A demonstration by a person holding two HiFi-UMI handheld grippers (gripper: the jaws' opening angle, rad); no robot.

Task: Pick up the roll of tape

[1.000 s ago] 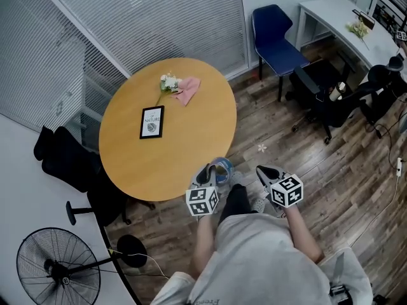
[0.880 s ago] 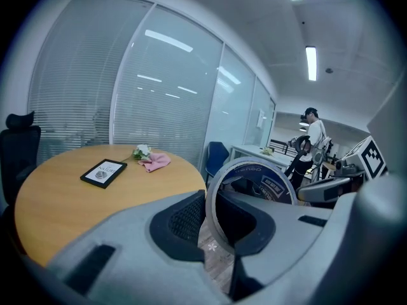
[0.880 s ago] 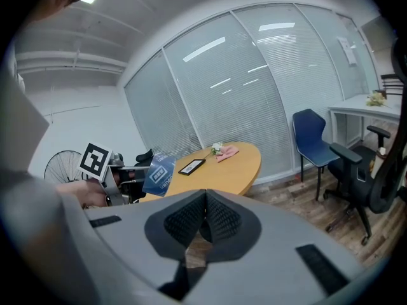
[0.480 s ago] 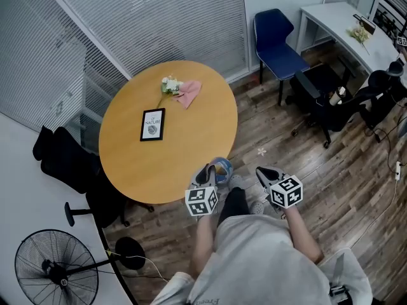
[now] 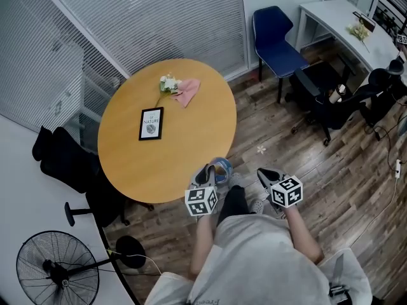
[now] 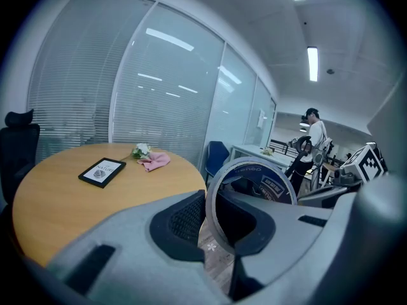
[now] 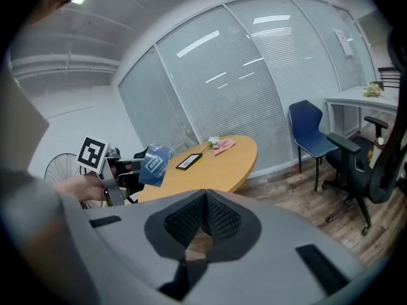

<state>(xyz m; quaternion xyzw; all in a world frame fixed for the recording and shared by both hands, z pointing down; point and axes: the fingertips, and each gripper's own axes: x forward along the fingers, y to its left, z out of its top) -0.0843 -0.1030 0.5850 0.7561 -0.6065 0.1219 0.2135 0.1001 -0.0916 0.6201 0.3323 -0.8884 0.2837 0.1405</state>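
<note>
A roll of tape with a blue printed side stands on edge between the jaws of my left gripper, which is shut on its wall. In the head view the roll sticks out ahead of the left gripper, off the near edge of the round wooden table and above the floor. The right gripper view shows the same roll held up at its left. My right gripper is shut with nothing between its pads; in the head view this gripper sits to the right, over the wood floor.
On the table lie a black framed card, a pink cloth and a small white flower bunch. A blue chair, black office chairs and a white desk stand at right. A fan stands at lower left. A person stands far off.
</note>
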